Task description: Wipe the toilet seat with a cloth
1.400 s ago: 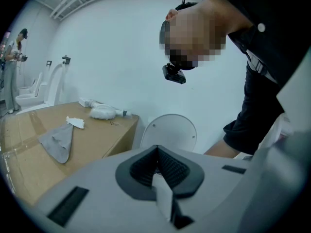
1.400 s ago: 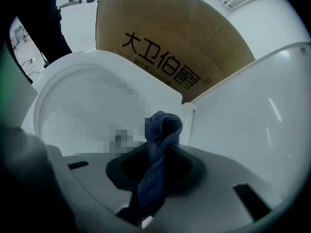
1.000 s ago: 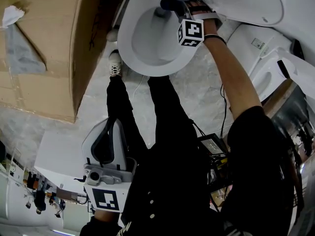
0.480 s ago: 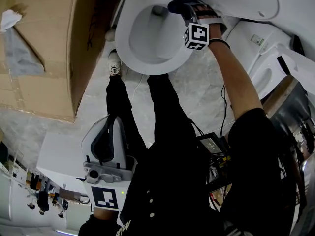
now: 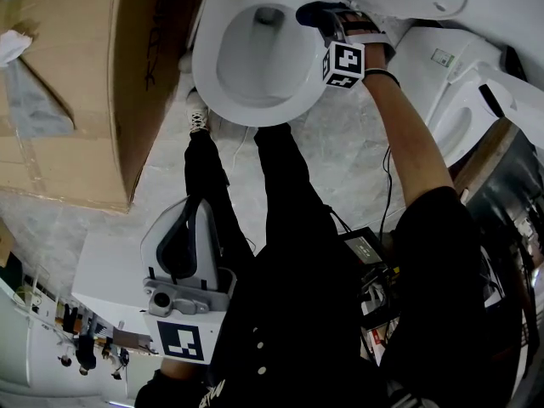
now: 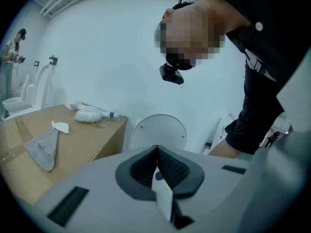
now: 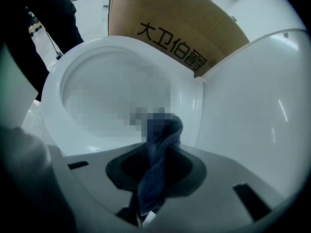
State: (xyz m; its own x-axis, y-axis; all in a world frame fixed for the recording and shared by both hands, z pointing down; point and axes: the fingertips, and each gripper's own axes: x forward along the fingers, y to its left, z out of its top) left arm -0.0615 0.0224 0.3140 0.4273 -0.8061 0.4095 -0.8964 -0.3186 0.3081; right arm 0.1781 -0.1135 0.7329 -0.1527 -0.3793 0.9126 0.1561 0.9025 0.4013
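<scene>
Right claw (image 5: 327, 24), gripping cloth (image 5: 308, 10), has slid rightward along toilet seat (image 5: 255, 117).

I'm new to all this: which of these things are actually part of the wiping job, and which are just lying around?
Part of the job: blue cloth, clamped in the right gripper; toilet.

Lying about: cardboard box; on it a grey rag, crumpled tissue and white fluffy brush. The left gripper is shut and idle.
</scene>
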